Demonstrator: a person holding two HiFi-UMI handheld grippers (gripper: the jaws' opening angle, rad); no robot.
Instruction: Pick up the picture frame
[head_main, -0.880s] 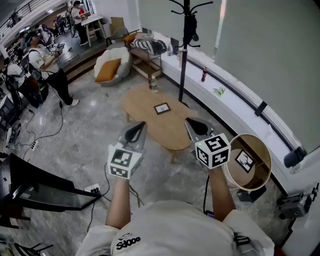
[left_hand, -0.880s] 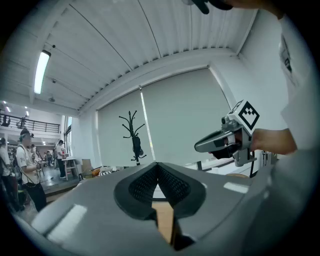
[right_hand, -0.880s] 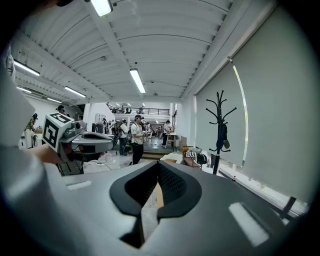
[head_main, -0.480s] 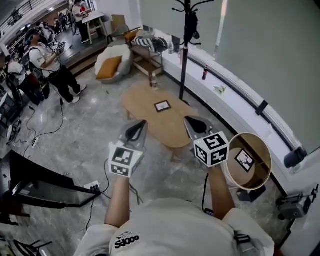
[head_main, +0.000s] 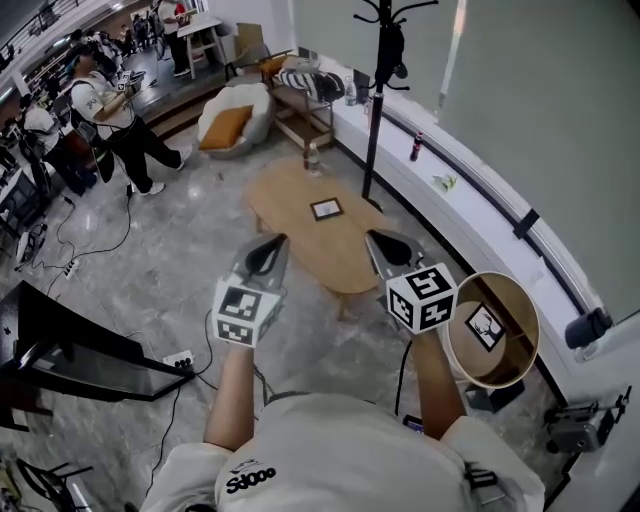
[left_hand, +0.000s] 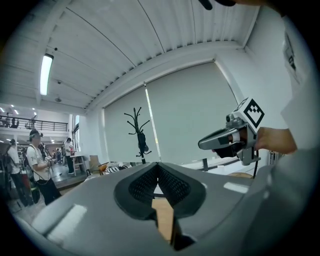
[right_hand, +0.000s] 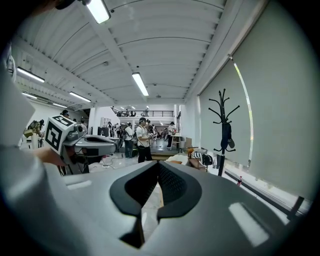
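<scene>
1 picture frame (head_main: 326, 209) lies flat on the oval wooden desk (head_main: 335, 255). It is ahead of both hand-held grippers, well apart from them and roughly on the line between the 2.

The left hand-held gripper (head_main: 272, 250) hangs in the air short of the desk's near edge, with the frame ahead and to its right. Its jaws are closed together with nothing between them. The right hand-held gripper (head_main: 385, 245) is held beside it above the desk's near right end, its jaws likewise pressed together and empty.

Beyond the frame, farther from the grippers, a bottle (head_main: 312, 158) stands at the desk's far end. A black coat stand (head_main: 376, 100) rises just past the desk's right side.

To the right of the right hand-held gripper, a round desk (head_main: 510, 295) carries a 2nd small framed picture (head_main: 486, 326). People (head_main: 100, 100) stand far off, ahead and left of the left hand-held gripper.
</scene>
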